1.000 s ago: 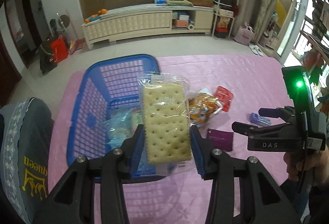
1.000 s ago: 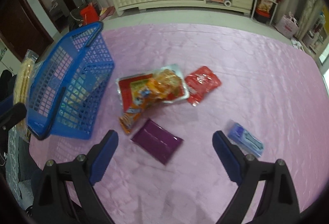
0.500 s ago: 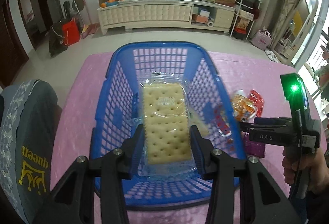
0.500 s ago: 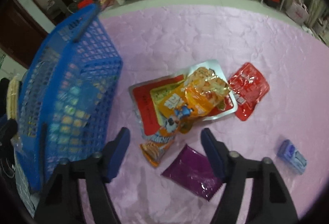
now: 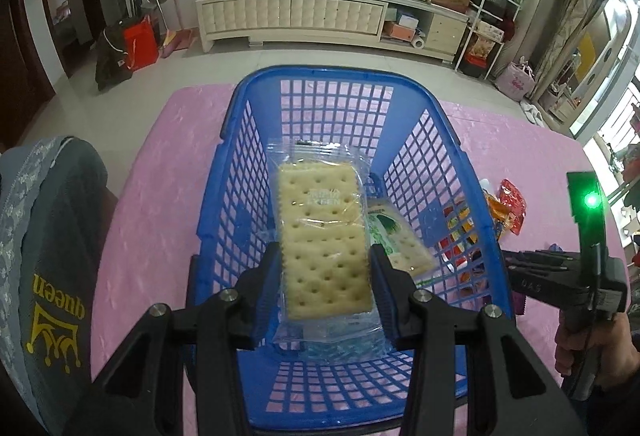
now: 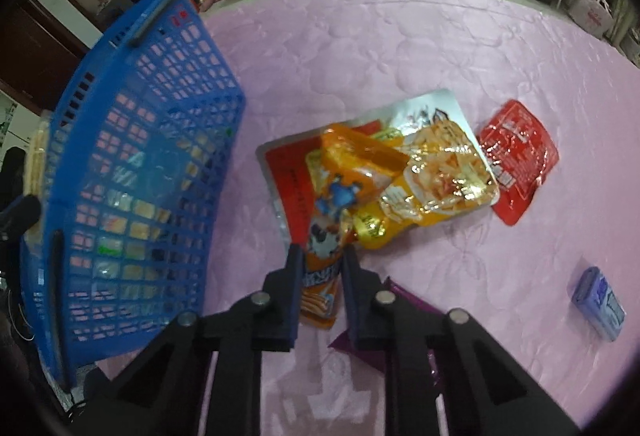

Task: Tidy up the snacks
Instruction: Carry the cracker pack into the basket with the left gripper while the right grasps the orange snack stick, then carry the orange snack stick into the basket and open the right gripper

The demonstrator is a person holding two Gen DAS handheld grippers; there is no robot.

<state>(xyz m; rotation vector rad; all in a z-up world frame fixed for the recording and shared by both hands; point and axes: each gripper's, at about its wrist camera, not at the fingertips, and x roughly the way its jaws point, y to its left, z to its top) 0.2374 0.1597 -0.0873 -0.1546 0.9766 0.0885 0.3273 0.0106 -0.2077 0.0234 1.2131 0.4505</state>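
Observation:
My left gripper [image 5: 326,252] is shut on a clear pack of pale square crackers [image 5: 320,220], held upright over the inside of the blue mesh basket [image 5: 336,76]. In the right wrist view the basket [image 6: 132,140] stands at the left of the pink cloth. My right gripper [image 6: 322,252] points down at an orange snack bag [image 6: 360,176]. Its jaws are closing, and the pads press on both sides of the bag's narrow lower end. The bag lies on a silver and red pouch [image 6: 280,172].
A green and white pack [image 5: 396,240] lies in the basket. On the pink cloth [image 6: 400,36] are a red packet [image 6: 516,156], a purple packet [image 6: 400,300] under my right fingers, and a small blue box [image 6: 600,304]. A grey chair back [image 5: 44,256] stands left.
My left gripper carried the crackers from beside the basket to over its inside. My right gripper sank toward the orange bag and its jaws narrowed from wide apart onto the bag's end.

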